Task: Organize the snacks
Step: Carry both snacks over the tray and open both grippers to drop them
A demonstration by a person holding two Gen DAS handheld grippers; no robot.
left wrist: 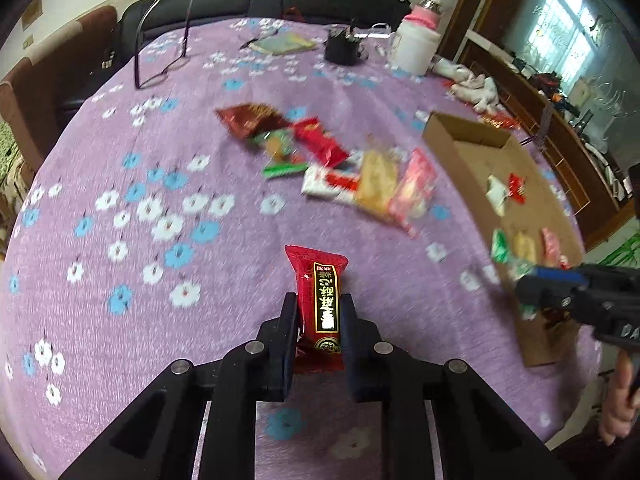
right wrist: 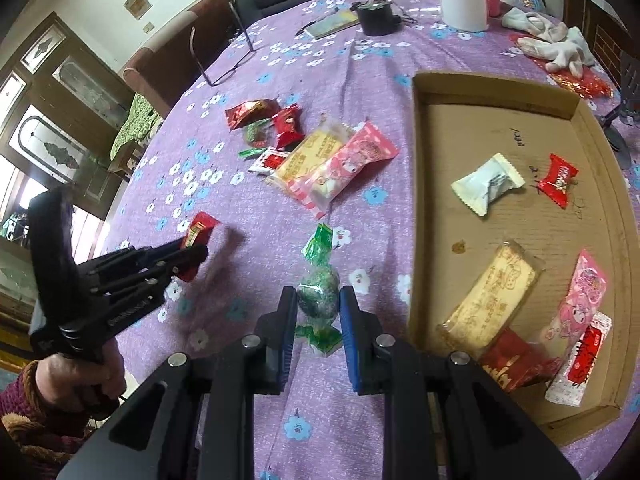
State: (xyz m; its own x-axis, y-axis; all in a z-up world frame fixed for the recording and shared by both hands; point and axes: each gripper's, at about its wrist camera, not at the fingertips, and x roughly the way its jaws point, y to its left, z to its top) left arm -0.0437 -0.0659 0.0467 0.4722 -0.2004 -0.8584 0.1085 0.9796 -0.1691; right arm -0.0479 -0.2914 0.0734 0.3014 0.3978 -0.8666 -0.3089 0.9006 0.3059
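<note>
At lower centre of each wrist view, the left gripper (left wrist: 318,312) clamps a red snack packet (left wrist: 320,300) and the right gripper (right wrist: 318,308) a green wrapped candy (right wrist: 318,290), both light, crinkly and slippery, probably best pinched mid-body, beside the cardboard tray (right wrist: 496,92).

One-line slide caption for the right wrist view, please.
Right claw shut on a green candy beside the cardboard tray; left claw grips a red snack.
</note>
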